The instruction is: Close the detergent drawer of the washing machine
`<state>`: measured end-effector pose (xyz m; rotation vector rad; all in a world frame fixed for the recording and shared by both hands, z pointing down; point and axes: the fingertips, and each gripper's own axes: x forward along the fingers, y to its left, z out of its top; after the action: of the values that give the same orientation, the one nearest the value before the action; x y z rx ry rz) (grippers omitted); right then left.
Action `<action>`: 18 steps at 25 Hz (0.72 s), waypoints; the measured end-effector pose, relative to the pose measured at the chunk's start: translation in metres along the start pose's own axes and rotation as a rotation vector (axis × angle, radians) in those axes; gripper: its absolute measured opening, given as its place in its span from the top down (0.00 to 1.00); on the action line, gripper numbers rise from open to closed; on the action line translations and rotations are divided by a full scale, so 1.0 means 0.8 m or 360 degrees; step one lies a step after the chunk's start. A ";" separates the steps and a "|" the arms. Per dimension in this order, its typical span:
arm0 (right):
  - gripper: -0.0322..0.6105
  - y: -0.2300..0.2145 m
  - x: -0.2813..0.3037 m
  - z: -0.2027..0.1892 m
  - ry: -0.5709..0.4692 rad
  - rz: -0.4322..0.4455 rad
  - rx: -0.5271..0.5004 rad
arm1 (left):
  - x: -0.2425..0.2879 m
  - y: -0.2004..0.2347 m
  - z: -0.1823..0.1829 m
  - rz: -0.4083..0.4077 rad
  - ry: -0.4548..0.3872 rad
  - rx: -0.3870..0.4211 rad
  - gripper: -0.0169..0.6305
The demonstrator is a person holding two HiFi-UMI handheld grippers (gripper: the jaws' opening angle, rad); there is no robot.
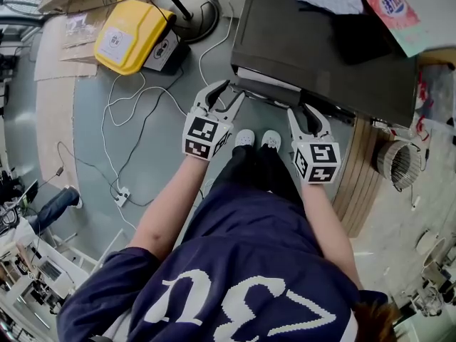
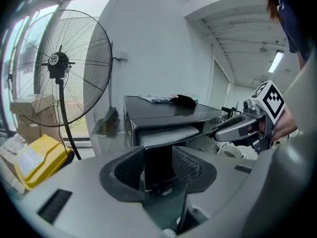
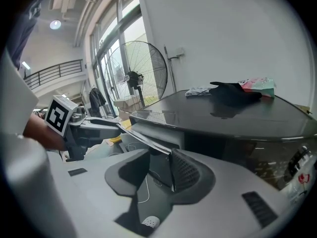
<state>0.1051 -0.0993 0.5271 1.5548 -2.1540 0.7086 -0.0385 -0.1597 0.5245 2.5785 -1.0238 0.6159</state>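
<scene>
While clamping drawer [image 2: 166, 133], left hand-held gripper [image 2: 157, 166], half-open

Head cam: overhead, steep down, mid-range; washer [image 1: 320, 55] at 12 o'clock. L gripper [image 1: 226, 92] cam, R gripper [image 1: 305, 112] cam: low, v. close, facing along own jaws at drawer [image 2: 158, 163]. All 3 share drawer + washer top. Both gripper cams share fan [image 3: 143, 73], 10–11 o'clock.

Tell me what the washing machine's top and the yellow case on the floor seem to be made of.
Washing machine top: dark, smooth, glossy, probably painted metal or plastic; in the right gripper view it mirrors the dark cloth lying on it. Yellow case: seemingly moulded plastic, satin sheen, rounded corners, a white label on its lid.
</scene>
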 end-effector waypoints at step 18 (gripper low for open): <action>0.74 -0.029 0.019 0.019 -0.0027 -0.0111 0.0085 | 0.032 0.022 0.020 0.0121 -0.0030 -0.0046 0.69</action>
<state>0.1219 -0.1258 0.5275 1.6601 -2.0980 0.7380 -0.0299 -0.1938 0.5252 2.5351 -1.1325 0.5924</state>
